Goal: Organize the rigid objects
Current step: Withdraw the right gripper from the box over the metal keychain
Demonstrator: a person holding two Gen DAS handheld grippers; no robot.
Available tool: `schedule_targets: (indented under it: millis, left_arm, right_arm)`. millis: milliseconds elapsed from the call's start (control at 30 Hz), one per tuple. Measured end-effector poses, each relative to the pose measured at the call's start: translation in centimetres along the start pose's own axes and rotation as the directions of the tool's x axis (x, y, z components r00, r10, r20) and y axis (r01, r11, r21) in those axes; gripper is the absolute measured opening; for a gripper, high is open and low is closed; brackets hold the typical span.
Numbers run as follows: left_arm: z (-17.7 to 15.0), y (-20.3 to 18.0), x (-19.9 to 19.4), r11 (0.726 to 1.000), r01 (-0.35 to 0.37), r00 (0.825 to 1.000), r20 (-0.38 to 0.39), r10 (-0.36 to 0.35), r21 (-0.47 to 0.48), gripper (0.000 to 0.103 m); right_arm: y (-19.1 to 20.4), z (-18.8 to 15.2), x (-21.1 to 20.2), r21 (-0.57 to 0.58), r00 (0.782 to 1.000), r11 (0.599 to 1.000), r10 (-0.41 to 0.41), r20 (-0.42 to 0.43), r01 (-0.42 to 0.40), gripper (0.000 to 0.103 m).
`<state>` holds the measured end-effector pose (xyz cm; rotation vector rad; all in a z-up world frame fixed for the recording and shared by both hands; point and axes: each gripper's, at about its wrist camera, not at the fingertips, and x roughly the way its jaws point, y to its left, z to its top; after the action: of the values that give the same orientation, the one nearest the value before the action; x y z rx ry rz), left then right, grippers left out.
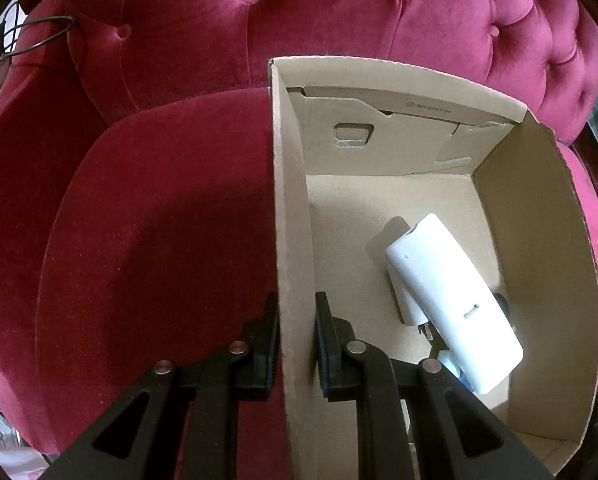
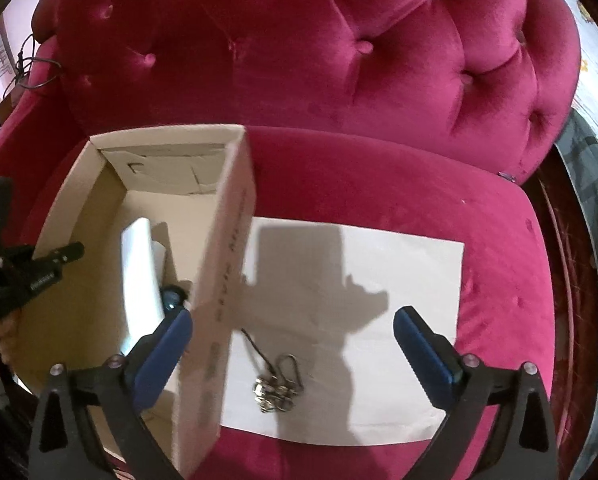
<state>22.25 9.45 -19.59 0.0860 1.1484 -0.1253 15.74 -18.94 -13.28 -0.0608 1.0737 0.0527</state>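
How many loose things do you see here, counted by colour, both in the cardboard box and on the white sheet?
White: 2, the large white case and the smaller white part under it, in the box.
Dark blue-black: 1, small round thing in the box.
Metal: 1, key bunch on the white sheet.
Total: 4

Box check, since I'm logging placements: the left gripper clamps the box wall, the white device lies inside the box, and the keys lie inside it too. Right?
Not quite. The keys lie outside the box, on the white sheet, as the right wrist view shows. The left gripper clamps the wall and the white device lies inside.
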Motion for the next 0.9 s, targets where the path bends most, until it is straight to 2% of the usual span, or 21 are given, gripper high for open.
schedule_targets:
  millis: [467, 900]
  left_arm:
    - [0.0, -0.5, 0.2, 1.0, -0.012, 1.0, -0.001, 0.012, 0.007, 0.017]
    - [-0.1, -0.7, 0.3, 1.0, -0.021, 1.0, -0.001, 0.021, 0.014, 0.017]
  right_arm:
    - [-2.6, -3.3, 2.2, -0.029, 1.0, 0.999, 0.015, -0.027, -0.016, 0.103]
    - [-1.4, -7.2, 6.1, -0.2, 0.997, 0.978, 0.043, -0.062, -0.055, 0.102]
